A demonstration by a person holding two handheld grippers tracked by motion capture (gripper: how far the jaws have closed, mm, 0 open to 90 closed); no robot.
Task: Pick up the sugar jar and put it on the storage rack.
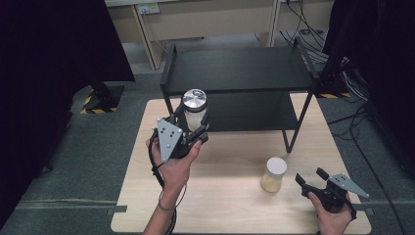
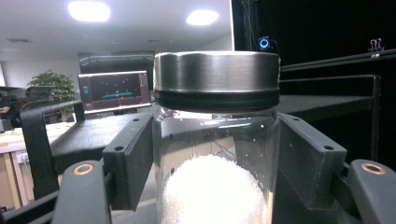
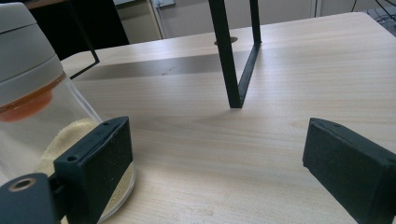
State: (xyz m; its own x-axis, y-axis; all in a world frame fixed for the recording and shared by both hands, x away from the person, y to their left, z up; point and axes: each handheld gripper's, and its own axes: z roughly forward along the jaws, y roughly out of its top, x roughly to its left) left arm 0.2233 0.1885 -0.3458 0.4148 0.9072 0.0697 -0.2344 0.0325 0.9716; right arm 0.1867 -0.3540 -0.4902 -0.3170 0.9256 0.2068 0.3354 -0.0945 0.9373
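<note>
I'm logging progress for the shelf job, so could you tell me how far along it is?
Neither jar is on the black shelf rack yet. In hand: the left tongs clamp the metal-lidded jar, raised before the rack. Left: the white-lidded jar stands on the table beside the open right tongs.

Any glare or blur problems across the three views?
High view: dark edges, soft detail, mild glare on the jar lid. Left gripper view: ceiling lights blown out, jar sharp, background soft. Right gripper view: even light, shelf leg casts a soft shadow, near jaws slightly blurred.
</note>
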